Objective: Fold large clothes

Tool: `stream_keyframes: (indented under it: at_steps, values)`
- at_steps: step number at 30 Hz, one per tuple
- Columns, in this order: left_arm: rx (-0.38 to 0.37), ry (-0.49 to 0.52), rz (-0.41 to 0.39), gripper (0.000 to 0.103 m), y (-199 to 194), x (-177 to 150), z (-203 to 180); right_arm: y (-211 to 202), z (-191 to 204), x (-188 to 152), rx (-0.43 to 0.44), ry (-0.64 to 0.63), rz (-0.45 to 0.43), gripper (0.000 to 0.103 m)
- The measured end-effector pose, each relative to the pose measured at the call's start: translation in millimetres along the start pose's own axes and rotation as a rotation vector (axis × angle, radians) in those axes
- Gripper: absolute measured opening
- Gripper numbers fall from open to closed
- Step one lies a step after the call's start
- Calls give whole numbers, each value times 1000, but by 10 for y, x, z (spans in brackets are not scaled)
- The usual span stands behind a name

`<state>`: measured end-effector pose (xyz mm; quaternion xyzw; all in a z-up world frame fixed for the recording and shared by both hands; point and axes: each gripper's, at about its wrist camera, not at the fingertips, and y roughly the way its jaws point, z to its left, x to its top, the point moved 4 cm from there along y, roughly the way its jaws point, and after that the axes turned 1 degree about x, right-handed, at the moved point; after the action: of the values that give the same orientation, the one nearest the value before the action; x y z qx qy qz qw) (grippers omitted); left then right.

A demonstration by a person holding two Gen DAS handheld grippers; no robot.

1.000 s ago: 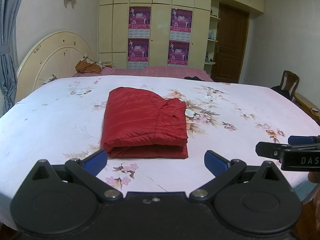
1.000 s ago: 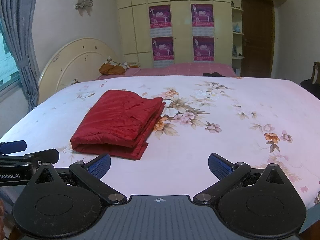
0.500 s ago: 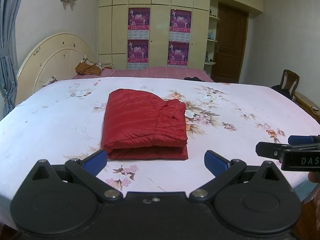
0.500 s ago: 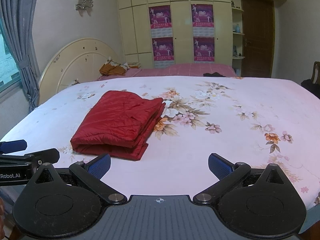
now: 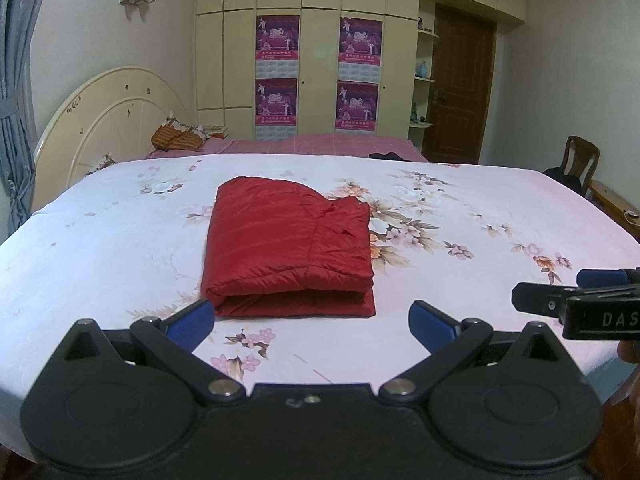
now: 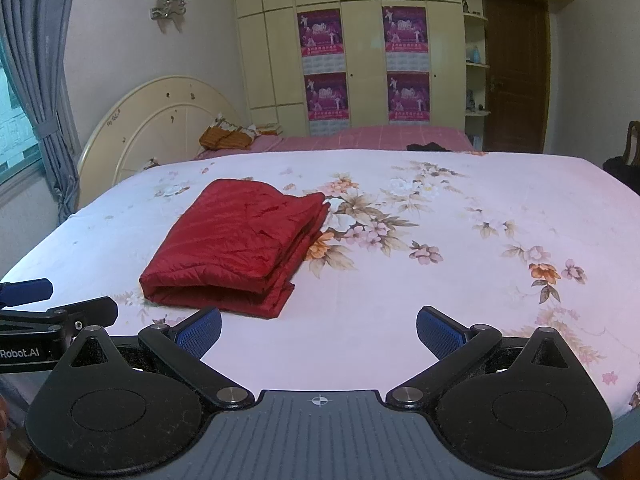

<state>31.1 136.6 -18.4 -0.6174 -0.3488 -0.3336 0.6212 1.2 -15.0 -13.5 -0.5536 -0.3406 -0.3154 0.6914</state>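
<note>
Bed with a white floral-print sheet point(image 5: 460, 216), filling most of both views, backed by a cream rounded headboard point(image 5: 108, 120) at far left. Behind it, cream wardrobe doors carrying four purple posters point(image 5: 318, 76); dark brown wooden door point(image 5: 460, 92) to the right; wooden chair point(image 5: 580, 160) by the bed's right edge. On the sheet, left of centre, red quilted padded jacket point(image 5: 288, 244), folded into a thick rectangle, layered edges facing the near side of the bed. Black left gripper with blue finger pads point(image 5: 310, 320) held low at the near edge, fingers spread wide, gripping nothing; folded jacket straight ahead, just beyond the fingertips, its near edge close to the left pad but apart from it. Black right gripper with blue pads point(image 6: 318, 332) likewise spread wide and empty, further right along the same edge; jacket point(image 6: 240, 244) ahead and to its left, near corner a little beyond the left pad. Each gripper's tip visible at the margin of the other's view.
</note>
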Motion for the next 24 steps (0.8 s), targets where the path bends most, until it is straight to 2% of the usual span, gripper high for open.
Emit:
stream_keyframes:
  at_steps: [24]
  values:
    - [-2, 15, -12, 103, -34, 12, 4, 3, -13, -32, 13, -8, 6, 102]
